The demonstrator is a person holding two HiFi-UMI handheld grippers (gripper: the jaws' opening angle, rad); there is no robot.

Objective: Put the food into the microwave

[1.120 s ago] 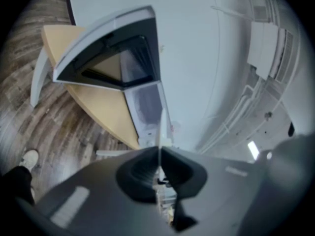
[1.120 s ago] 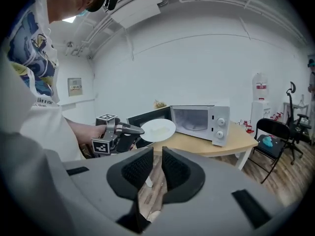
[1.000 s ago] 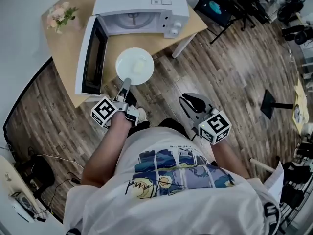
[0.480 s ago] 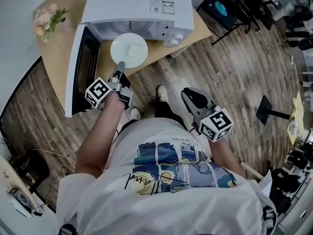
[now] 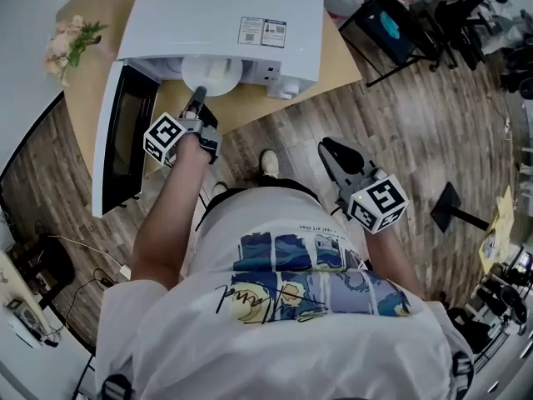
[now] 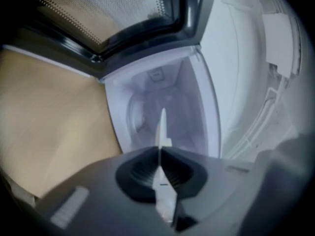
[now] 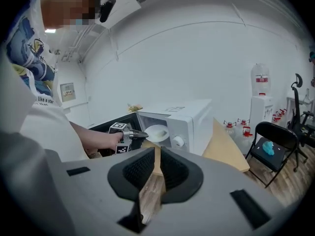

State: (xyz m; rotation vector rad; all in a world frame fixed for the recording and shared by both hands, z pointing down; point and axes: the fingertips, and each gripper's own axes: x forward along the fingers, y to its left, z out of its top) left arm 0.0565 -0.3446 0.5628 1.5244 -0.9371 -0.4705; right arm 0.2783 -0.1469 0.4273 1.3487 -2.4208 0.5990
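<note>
Left hand-held gripper (image 5: 198, 98) pinched on only the plate (image 5: 212, 72) rim — risk of tilting, spilling food (image 7: 159, 132) ahead at the microwave (image 5: 225, 15).

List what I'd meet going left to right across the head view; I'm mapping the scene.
Pink flower bunch → open white microwave door → round white plate of food → grey right tool → black floor stand.

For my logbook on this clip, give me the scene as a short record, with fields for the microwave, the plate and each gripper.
microwave: white, on the wooden table, door swung open
plate: white, pale food on it, at the microwave's opening, partly under its top edge
left gripper: shut on the plate's near rim
right gripper: shut, empty, held back over the floor
</note>
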